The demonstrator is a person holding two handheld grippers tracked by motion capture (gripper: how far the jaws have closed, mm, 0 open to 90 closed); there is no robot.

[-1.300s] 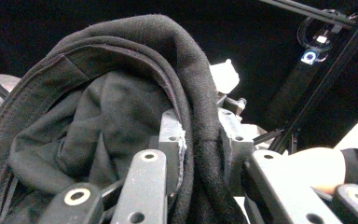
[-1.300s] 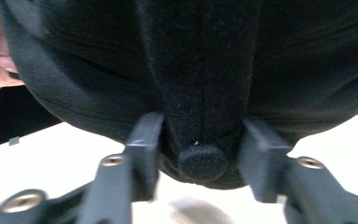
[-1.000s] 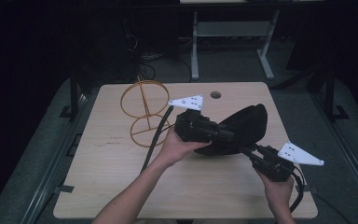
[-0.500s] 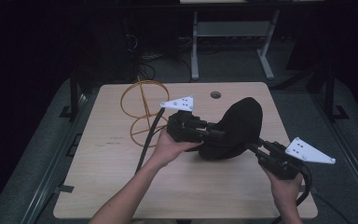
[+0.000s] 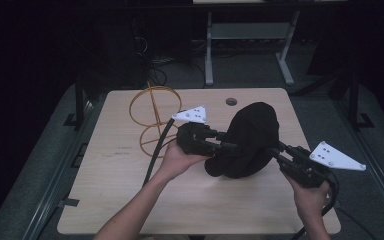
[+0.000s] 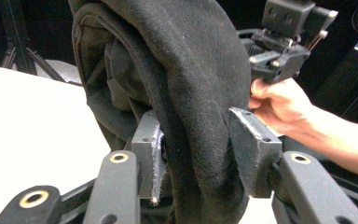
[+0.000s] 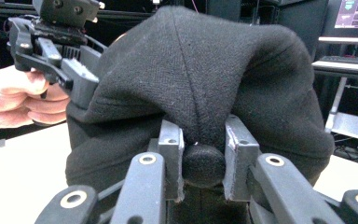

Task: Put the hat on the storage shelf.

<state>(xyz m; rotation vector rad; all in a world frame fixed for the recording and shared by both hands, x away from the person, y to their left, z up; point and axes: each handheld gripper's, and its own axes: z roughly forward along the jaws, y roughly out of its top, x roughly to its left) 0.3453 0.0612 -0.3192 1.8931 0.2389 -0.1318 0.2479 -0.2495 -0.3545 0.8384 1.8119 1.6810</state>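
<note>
A black knit hat (image 5: 250,137) hangs above the wooden table (image 5: 125,200) between the two grippers. My left gripper (image 5: 227,147) comes in from the left; its jaws have just been opening. In the left gripper view a thick fold of the hat (image 6: 186,93) still hangs between the parted pads (image 6: 254,149) of my left gripper (image 6: 193,140). My right gripper (image 5: 275,148) holds the hat from the right. In the right gripper view my right gripper (image 7: 204,140) is shut on a rounded bunch of the hat (image 7: 200,74).
A gold wire stand (image 5: 155,117) with two rings stands on the table's back left, just behind the left hand. A round cable hole (image 5: 231,101) lies near the far edge. Black cables trail from both grippers. A metal desk frame (image 5: 210,50) stands beyond the table.
The hat has been raised and now hangs taller and more upright. My right gripper has moved up and to the right with it. The left gripper's jaws have spread apart.
</note>
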